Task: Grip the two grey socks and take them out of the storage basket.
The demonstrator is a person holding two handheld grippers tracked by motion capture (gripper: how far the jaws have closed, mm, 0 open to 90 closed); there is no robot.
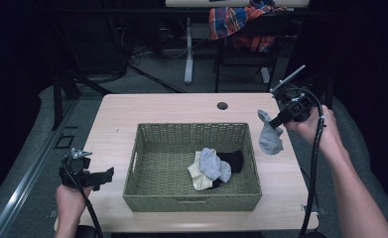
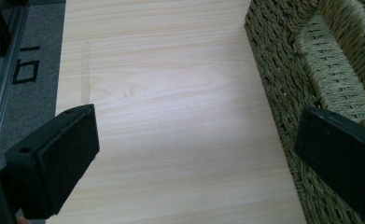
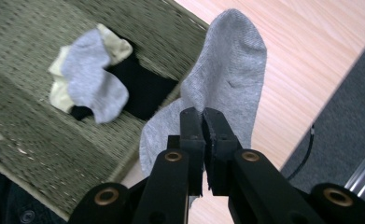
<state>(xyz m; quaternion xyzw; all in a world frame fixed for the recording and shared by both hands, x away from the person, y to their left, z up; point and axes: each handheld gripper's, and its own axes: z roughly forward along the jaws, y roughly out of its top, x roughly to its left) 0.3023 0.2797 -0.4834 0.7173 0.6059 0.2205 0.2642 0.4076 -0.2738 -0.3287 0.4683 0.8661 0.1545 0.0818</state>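
Grey cotton sock (image 1: 270, 135) dangles pinched in the closed right gripper (image 1: 279, 120), lifted beside the woven green basket's (image 1: 191, 202) right wall, probably for dropping onto the socks piled (image 1: 212, 167) inside. Left gripper (image 1: 107, 174) rests wide open, empty, left of the basket.

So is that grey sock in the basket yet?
Out. The grey sock hangs from the right claw, beside the basket, above the table.
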